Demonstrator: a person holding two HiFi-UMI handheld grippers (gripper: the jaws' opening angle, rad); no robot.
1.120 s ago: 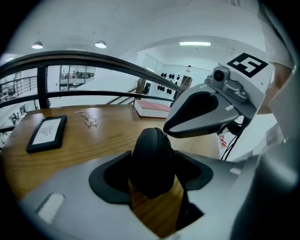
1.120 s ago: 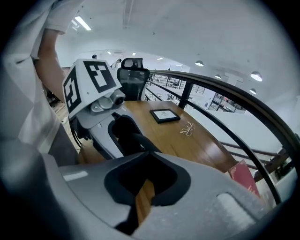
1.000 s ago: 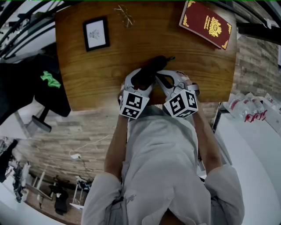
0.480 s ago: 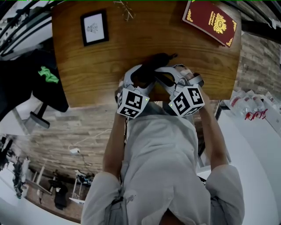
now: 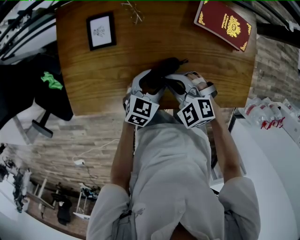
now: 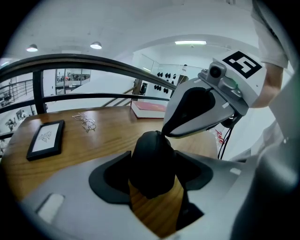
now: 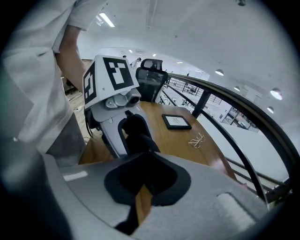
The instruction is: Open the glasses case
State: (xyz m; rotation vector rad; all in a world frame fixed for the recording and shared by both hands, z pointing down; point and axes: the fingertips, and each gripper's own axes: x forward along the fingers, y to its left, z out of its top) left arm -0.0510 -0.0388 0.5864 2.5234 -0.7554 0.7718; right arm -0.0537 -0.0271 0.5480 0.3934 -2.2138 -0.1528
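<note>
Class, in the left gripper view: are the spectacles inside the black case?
No, the spectacles lie bare on the table near the framed picture.

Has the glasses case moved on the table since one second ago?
No. The glasses case lies as far from the picture frame and the near edge of the table as before.

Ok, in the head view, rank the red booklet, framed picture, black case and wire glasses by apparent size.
1. red booklet
2. framed picture
3. wire glasses
The black case is partly covered by the left gripper and right gripper. What shows looks close to the framed picture, so I won't rank those two.
</note>
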